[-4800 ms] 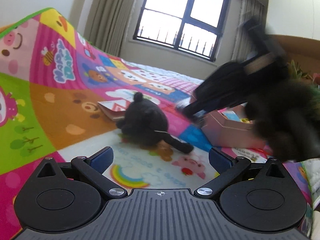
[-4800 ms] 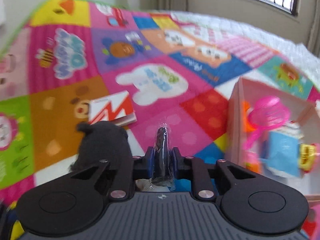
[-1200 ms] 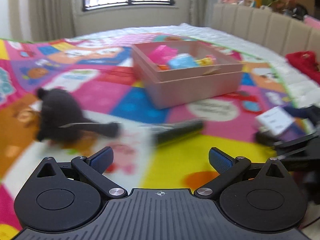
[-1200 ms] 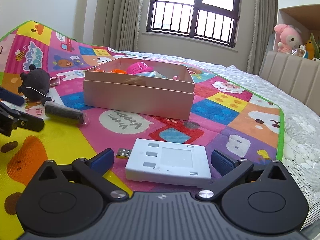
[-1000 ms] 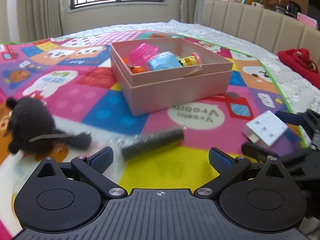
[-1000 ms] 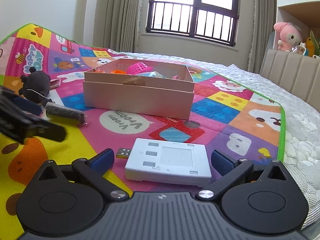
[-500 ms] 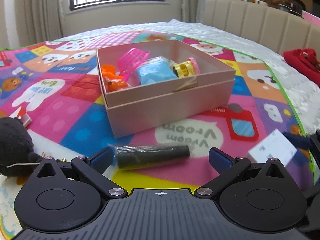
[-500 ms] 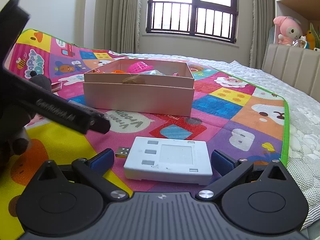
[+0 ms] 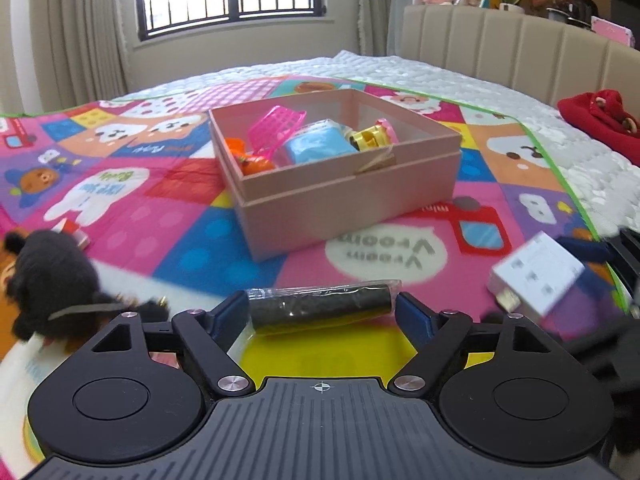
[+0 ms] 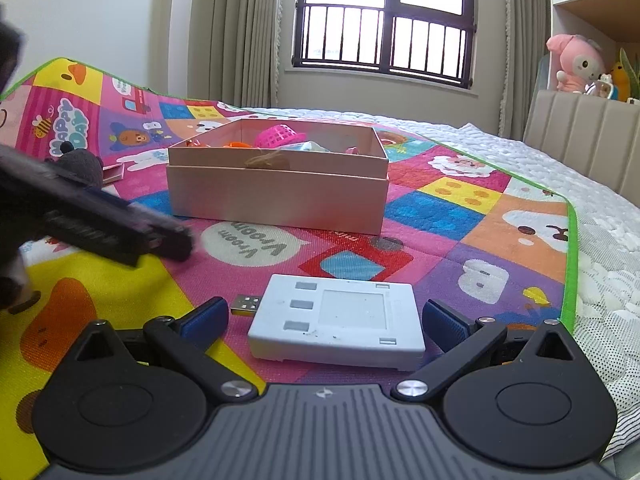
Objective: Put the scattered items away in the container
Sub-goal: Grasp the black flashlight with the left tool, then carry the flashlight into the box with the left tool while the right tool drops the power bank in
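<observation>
Left tongs (image 9: 322, 314) closing around wrapped black roll (image 9: 320, 309), lower centre; right tongs (image 10: 322, 322) spread, flanking white device (image 10: 338, 320).

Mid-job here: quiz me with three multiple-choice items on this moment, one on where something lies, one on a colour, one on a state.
1. Where does the dark wrapped roll lie?
A. inside the pink box
B. on the mat between the left gripper's fingers
C. on top of the black plush toy

2. What colour is the USB device in front of the right gripper?
A. white
B. red
C. green

3. How does the pink box stand?
A. shut with a lid
B. tipped on its side
C. open on top, with toys inside

Answers:
1 B: the roll lies crosswise on the mat between the blue pads of the left gripper, whose jaws are closing.
2 A: its casing is white, with a metal plug at one end.
3 C: a pink basket and other toys show over its rim.
</observation>
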A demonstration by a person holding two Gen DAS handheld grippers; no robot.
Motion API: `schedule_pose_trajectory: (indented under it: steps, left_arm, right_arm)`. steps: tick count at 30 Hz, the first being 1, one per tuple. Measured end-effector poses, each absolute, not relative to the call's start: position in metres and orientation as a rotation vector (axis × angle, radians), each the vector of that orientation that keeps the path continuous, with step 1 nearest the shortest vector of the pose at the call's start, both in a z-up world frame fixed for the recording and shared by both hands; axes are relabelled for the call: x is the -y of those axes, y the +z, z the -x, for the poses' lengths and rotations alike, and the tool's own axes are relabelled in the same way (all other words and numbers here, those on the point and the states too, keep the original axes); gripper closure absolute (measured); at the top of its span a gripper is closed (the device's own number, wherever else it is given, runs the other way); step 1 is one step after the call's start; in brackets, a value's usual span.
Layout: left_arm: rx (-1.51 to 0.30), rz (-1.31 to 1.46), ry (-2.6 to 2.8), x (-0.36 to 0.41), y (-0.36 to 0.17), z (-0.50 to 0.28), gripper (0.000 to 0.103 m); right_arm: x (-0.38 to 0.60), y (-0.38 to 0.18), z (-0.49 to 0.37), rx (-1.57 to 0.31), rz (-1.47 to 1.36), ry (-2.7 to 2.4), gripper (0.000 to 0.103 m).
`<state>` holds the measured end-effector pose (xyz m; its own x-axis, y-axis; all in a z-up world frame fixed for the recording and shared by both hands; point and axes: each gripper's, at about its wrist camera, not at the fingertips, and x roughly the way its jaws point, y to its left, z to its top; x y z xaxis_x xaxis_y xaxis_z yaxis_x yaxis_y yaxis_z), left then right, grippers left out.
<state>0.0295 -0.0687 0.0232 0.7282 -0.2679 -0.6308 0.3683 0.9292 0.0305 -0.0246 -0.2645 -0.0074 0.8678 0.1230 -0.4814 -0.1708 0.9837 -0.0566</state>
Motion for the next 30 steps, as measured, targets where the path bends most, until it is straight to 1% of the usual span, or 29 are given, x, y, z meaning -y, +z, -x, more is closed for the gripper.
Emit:
schedule_pose_trajectory:
  steps: [3, 5, 6, 7, 13, 20, 26, 30]
  left_arm:
    - [-0.665, -0.134, -0.362, 0.057, 0.025, -0.012, 0.018]
    - [-0.659, -0.125, -0.371, 0.051, 0.027, -0.001, 0.018]
    - [-0.653, -0.123, -0.377, 0.049, 0.028, 0.005, 0.018]
    - [-0.647, -0.123, -0.382, 0.047, 0.03, 0.01, 0.018]
    - [-0.602, -0.111, -0.396, 0.037, 0.04, 0.025, 0.018]
    - [-0.503, -0.133, -0.415, 0.04, 0.07, 0.018, 0.018]
    - [-0.4, -0.16, -0.42, 0.054, 0.099, -0.013, 0.018]
    - [-0.376, -0.188, -0.432, 0.07, 0.106, -0.043, 0.018]
  right_arm:
    - [0.265, -0.005, 0.023, -0.512, 0.102, 0.159, 0.001]
    - [0.264, -0.003, 0.023, -0.521, 0.112, 0.167, 0.005]
    - [0.262, -0.001, 0.024, -0.524, 0.12, 0.169, 0.01]
    - [0.262, 0.002, 0.026, -0.528, 0.128, 0.171, 0.011]
    - [0.264, 0.03, 0.038, -0.521, 0.122, 0.192, 0.011]
    - [0.269, 0.086, 0.053, -0.369, 0.184, 0.187, 0.011]
    - [0.286, 0.145, 0.039, -0.232, 0.077, 0.219, 0.011]
    - [0.295, 0.159, 0.025, -0.172, 0.024, 0.2, 0.011]
